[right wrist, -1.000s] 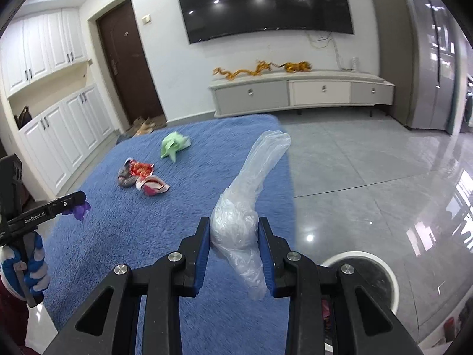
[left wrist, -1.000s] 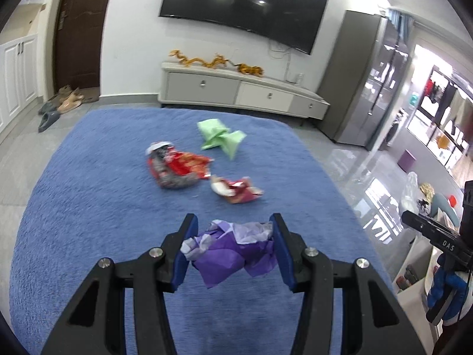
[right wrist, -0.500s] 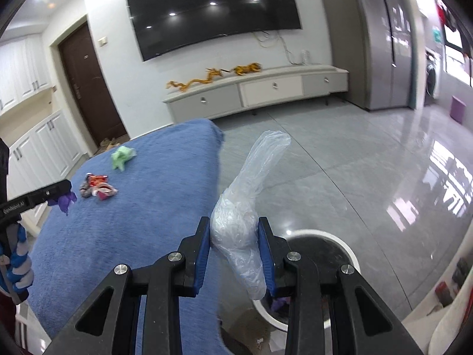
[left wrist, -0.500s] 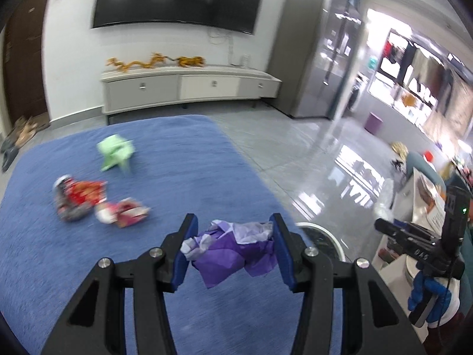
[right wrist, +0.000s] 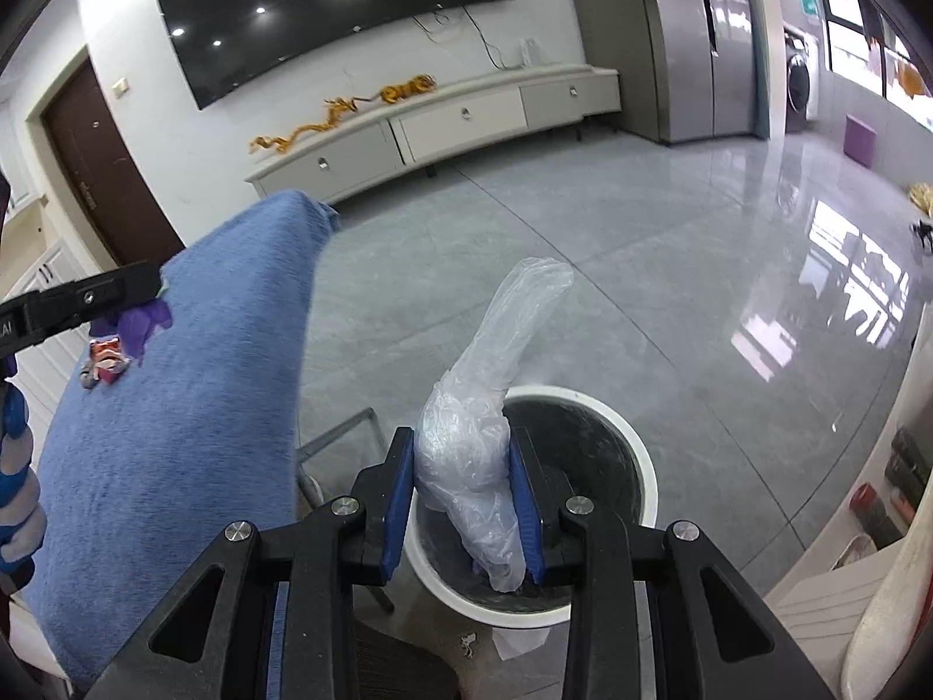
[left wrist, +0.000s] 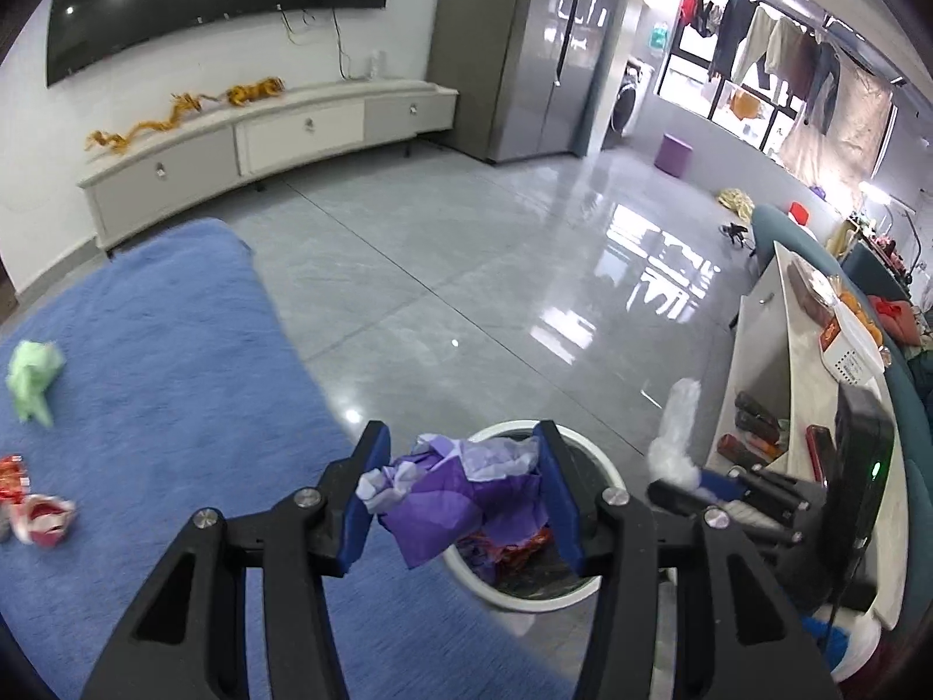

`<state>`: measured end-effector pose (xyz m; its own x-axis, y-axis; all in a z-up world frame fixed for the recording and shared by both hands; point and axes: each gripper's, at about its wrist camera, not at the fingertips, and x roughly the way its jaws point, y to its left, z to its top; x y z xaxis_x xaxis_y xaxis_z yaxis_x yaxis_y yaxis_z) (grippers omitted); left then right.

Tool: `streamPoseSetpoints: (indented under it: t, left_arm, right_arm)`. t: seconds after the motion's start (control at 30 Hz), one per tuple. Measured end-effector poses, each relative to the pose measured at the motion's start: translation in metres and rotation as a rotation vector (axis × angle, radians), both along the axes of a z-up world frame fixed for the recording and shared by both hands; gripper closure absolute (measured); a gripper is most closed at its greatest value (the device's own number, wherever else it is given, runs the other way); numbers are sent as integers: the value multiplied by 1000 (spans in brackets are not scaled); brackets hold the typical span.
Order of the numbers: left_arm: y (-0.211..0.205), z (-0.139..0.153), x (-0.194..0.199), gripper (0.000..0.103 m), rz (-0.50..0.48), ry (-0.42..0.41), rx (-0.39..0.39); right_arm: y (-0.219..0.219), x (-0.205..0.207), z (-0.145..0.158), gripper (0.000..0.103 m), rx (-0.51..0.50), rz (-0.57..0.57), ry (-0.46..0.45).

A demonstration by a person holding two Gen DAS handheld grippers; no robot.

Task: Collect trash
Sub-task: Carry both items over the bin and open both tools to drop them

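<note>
My left gripper [left wrist: 463, 496] is shut on a crumpled purple paper wad [left wrist: 449, 501], held above the near rim of a white round bin [left wrist: 606, 472] with a dark liner. My right gripper [right wrist: 463, 484] is shut on a clear plastic bag [right wrist: 484, 402], held over the same bin [right wrist: 635, 466]. Red and purple trash lies inside the bin. On the blue cloth table [left wrist: 146, 379] lie a green paper wad [left wrist: 32, 370] and a red-white wrapper [left wrist: 44, 516]. The right gripper with its bag also shows in the left wrist view [left wrist: 676, 449].
The bin stands on a glossy grey tiled floor [left wrist: 466, 268] just off the table's right edge. A white shelf unit [left wrist: 805, 361] with bottles and boxes stands to the right. A TV cabinet [right wrist: 437, 134] and grey fridge [left wrist: 513, 46] line the far wall.
Both grippers have swung right, away from the table and over the bin, each still holding its trash. The table trash has slid to the left edge of view.
</note>
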<state>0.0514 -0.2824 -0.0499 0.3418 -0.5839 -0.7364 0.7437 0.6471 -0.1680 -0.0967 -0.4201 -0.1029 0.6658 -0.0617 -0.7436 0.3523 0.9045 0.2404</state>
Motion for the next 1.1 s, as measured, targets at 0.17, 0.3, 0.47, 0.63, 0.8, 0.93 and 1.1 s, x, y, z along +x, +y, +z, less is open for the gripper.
streamPoseSetpoints:
  t: [0.17,0.3,0.47,0.63,0.8,0.93,1.1]
  left_arm:
    - [-34,-18,9,53,-14,81,-15]
    - [-50,-30,9,51,-43,138,-30]
    - [-66,-40,9,42,-74,203,-41]
    - [-75,-42,6,40,-87,216,-43]
    - [-68,-35,-1,40,-82,197,-53]
    - [-54,-25,-5,40,-65,152,-65]
    - [-32,-5,-14,40,-38,81,-97]
  right_arm:
    - [-16,7,-19,73,28,-14,49]
    - [-22,8,-31,71,56,-28,74]
    - [-27,7,-43,64,79,-61,102]
    - [-32,3,-47,57,77,-84,115]
    - [-32,-5,-42,57,71,-101,111]
    - [-29,-6,-32,57,58,-103,96]
    - [-20,-11,-17,57,34,-99,69]
